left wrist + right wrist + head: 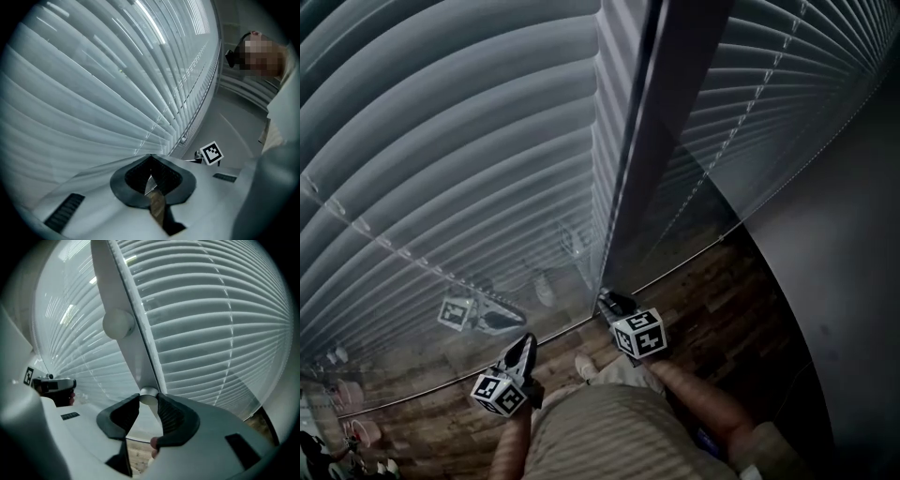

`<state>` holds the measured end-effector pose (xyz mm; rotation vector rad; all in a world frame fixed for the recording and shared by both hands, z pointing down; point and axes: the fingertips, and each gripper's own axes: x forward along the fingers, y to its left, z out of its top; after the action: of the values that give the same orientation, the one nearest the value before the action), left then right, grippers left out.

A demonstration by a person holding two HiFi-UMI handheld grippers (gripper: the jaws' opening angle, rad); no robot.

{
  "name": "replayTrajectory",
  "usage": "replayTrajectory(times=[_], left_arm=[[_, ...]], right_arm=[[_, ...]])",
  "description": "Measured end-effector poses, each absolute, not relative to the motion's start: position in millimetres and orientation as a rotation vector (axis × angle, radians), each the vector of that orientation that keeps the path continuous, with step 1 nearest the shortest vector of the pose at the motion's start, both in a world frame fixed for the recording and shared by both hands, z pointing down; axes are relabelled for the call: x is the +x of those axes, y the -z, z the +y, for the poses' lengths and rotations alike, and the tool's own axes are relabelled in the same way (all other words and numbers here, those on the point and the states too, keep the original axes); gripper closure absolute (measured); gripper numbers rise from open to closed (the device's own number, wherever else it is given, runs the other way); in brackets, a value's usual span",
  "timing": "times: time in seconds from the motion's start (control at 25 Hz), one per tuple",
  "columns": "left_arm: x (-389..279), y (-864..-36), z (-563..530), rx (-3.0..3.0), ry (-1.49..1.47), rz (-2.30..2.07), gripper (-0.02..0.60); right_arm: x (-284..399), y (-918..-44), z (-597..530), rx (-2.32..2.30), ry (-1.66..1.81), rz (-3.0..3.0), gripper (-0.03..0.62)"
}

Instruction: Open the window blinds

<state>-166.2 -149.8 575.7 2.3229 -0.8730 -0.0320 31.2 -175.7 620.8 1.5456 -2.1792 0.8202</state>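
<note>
Pinching a smooth round wand (148,393) tip — ribbed dark pads (171,416), right claw (149,401).

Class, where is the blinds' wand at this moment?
Right gripper view, centre: the wand has its lower end clamped in the right gripper, just before the white post between the blinds.

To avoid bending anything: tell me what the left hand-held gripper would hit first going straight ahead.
The blind's slats: the left hand-held gripper points right at them, with nothing visible between. How close they are is unclear.
</note>
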Motion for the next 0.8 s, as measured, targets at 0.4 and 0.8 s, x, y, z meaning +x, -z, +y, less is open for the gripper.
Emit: replayTrajectory(times=[0.4,0.8], left_arm=[[-169.1,-581.4,-140.2,2.321,-0.014,-0.847,0.571],[-181.4,-585.9,-137.7,2.323,-0.027,-0.867,0.571]], right_arm=[[27.5,-618.8,-173.8,1.527,-0.400,-1.987,0.467],[34.7,-622.6,-170.7,1.625,-0.915,-2.224,0.395]])
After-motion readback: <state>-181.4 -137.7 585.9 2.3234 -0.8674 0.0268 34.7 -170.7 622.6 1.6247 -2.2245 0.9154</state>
